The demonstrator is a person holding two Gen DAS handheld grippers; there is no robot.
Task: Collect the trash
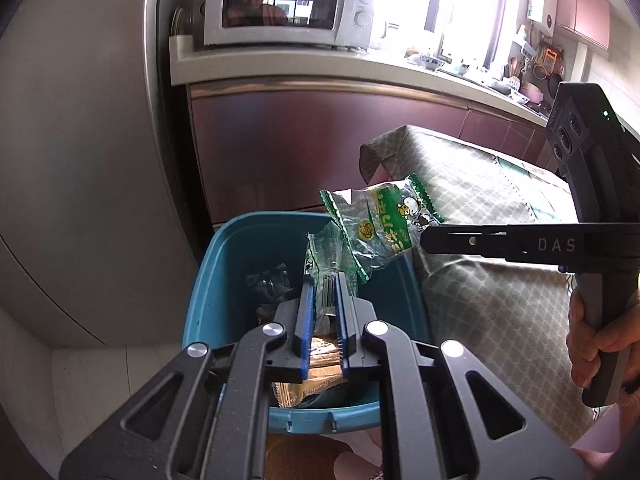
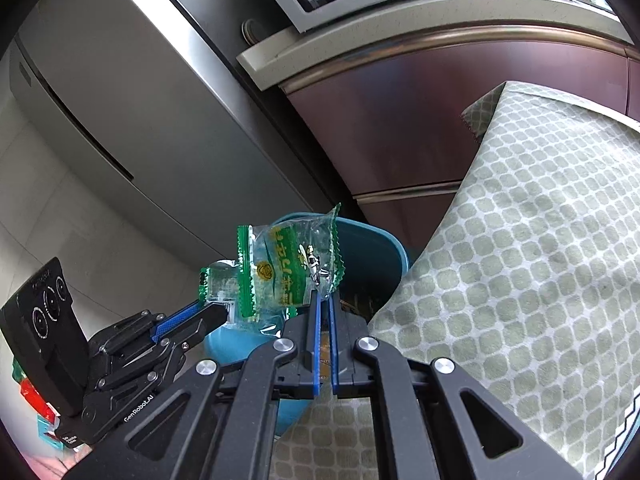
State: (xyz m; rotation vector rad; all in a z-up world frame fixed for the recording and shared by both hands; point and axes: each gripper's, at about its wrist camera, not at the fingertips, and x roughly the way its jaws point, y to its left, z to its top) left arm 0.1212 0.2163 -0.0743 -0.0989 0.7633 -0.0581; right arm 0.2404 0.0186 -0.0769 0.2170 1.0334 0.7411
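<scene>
Holding: I have a green snack wrapper pinched by one edge between the pressed-together fingers of my right gripper.
Left side: my left gripper is closed on a second clear-and-green wrapper, which stands up from the fingertips.
Where the trash is: both wrappers hang above the open teal bin; mine on the right is over the bin's far right rim, the left one nearer its middle.
Key relation: the bin lies straight below and slightly left of my right fingertips. The right wrapper's long axis runs roughly level, reaching leftward from the pinch toward the left gripper, so I judge most of it already overhangs the opening.
Nearer hand: the left gripper sits more squarely over the bin; the right comes in from the table side.
Bin contents: a tan packet and some dark crumpled film lie inside.
Surface: a table under a green lattice-pattern cloth stands just beside the bin on the right.
Room: a kitchen with maroon cabinets, a pale counter, a white microwave and a grey fridge.
Next, as I judge: spread the fingers and let both pieces drop.
</scene>
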